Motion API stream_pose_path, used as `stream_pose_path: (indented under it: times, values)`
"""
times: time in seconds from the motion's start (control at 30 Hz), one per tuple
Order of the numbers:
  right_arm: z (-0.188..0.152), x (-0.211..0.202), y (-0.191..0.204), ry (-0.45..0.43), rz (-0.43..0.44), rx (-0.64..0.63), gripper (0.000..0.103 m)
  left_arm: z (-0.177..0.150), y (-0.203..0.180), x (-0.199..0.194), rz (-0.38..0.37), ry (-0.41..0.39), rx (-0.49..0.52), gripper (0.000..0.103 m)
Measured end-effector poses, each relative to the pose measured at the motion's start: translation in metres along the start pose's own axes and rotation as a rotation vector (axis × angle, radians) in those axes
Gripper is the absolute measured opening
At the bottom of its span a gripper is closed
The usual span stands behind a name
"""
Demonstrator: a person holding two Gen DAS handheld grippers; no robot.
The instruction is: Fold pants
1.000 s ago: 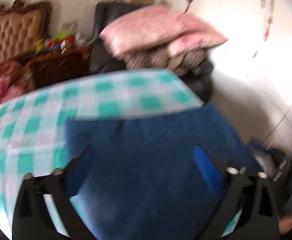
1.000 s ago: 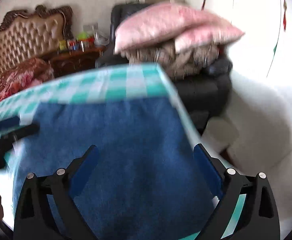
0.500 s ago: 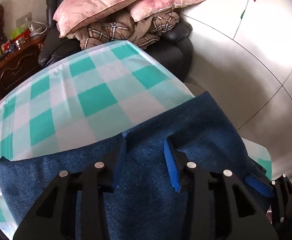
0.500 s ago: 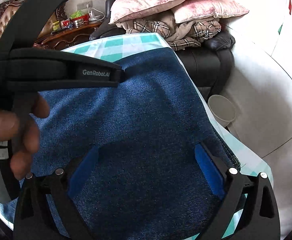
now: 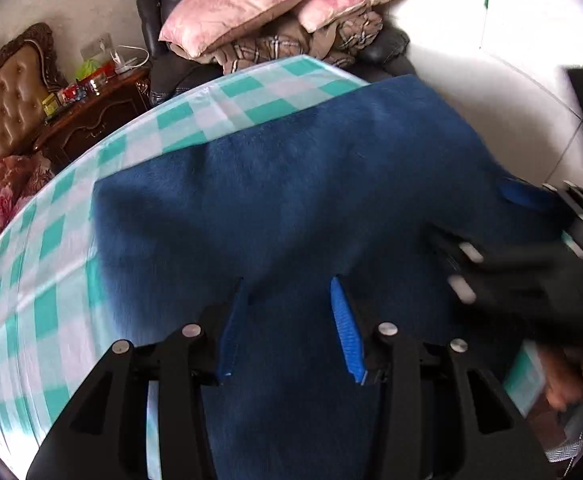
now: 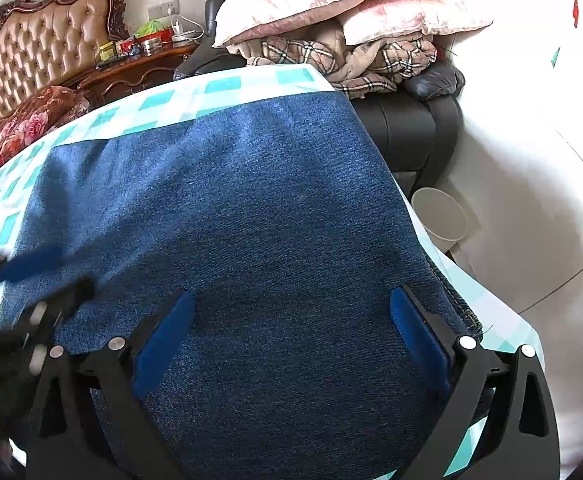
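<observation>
The blue denim pants (image 5: 299, 200) lie flat on a table with a teal-and-white checked cloth (image 5: 51, 248); they also fill the right wrist view (image 6: 251, 208). My left gripper (image 5: 289, 292) hovers just over the denim with its blue-padded jaws partly closed, a narrow gap between them and nothing in it. My right gripper (image 6: 291, 304) is wide open over the pants, its right finger (image 6: 419, 328) near the hemmed right edge. The right gripper shows blurred at the right of the left wrist view (image 5: 531, 248).
A black armchair (image 6: 411, 128) piled with pink pillows (image 6: 351, 4) and plaid blankets stands behind the table. A white bin (image 6: 443, 216) sits on the floor at the right. A wooden nightstand (image 6: 139, 64) and a tufted headboard (image 6: 31, 48) are at the back left.
My left gripper narrowed its jaws from wide open and drew back toward the near left. My right gripper stayed open over the pants; the left tool has left its view's centre.
</observation>
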State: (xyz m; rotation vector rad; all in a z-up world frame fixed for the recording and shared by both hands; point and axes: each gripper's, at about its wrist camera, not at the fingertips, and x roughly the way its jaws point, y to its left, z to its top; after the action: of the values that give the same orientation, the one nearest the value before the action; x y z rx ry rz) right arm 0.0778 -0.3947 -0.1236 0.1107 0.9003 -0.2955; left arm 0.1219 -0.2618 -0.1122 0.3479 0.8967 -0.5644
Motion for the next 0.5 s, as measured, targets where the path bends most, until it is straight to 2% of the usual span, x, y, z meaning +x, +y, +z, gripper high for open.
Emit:
stream_pose_path:
  times: [0.07, 0.1, 0.2, 0.3, 0.37, 0.4, 0.47, 0.5]
  values:
    - [0.000, 0.000, 0.000, 0.000, -0.001, 0.000, 0.095, -0.019, -0.003, -0.011, -0.011, -0.002, -0.002, 0.055]
    - [0.000, 0.000, 0.000, 0.001, -0.002, 0.000, 0.095, -0.029, -0.005, -0.017, 0.008, -0.013, 0.004, 0.056]
    - [0.001, -0.001, 0.000, 0.004, -0.007, 0.000, 0.095, -0.053, -0.008, -0.033, 0.026, -0.040, 0.003, 0.057]
    - [0.000, -0.018, 0.003, -0.013, -0.025, 0.010, 0.094, -0.068, -0.001, -0.049, 0.030, -0.054, -0.041, 0.057]
    - [-0.005, -0.035, 0.008, -0.044, 0.004, 0.004, 0.094, -0.076, 0.004, -0.055, 0.025, -0.053, -0.068, 0.057]
    - [-0.008, -0.037, 0.010, -0.044, -0.007, -0.007, 0.094, -0.079, 0.006, -0.057, 0.024, -0.051, -0.075, 0.057]
    - [-0.016, -0.031, 0.007, -0.011, -0.092, -0.020, 0.094, -0.083, 0.008, -0.057, 0.020, -0.044, -0.086, 0.057]
    - [-0.019, -0.029, 0.005, -0.001, -0.089, -0.016, 0.094, -0.084, 0.010, -0.056, 0.014, -0.040, -0.090, 0.058]
